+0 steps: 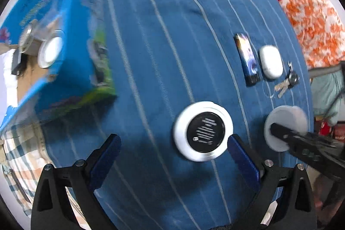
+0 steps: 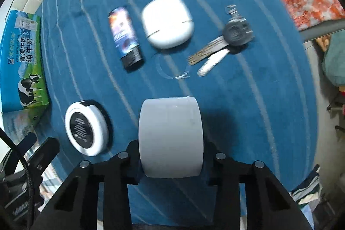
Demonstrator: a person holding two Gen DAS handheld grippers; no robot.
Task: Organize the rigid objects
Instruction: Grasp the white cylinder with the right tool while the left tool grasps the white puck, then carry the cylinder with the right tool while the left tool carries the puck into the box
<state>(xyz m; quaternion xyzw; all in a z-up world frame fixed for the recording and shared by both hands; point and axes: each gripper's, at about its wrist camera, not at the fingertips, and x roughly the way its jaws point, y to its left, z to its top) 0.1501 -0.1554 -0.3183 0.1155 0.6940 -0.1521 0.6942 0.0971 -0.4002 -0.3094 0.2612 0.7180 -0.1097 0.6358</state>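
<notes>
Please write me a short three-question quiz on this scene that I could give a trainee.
1. True or false: the right hand-held gripper is closed on the white plastic cylinder.
2. Which lies between the small dark printed tube and the bunch of metal keys with a dark fob on the blue striped cloth?
A. the blue cardboard milk carton
B. the white rounded plastic case
C. an orange mug
3. Fill in: the left hand-held gripper holds ____, with the round white disc with a black centre beside its right finger.

Key: 1 true; 2 B; 3 nothing.
</notes>
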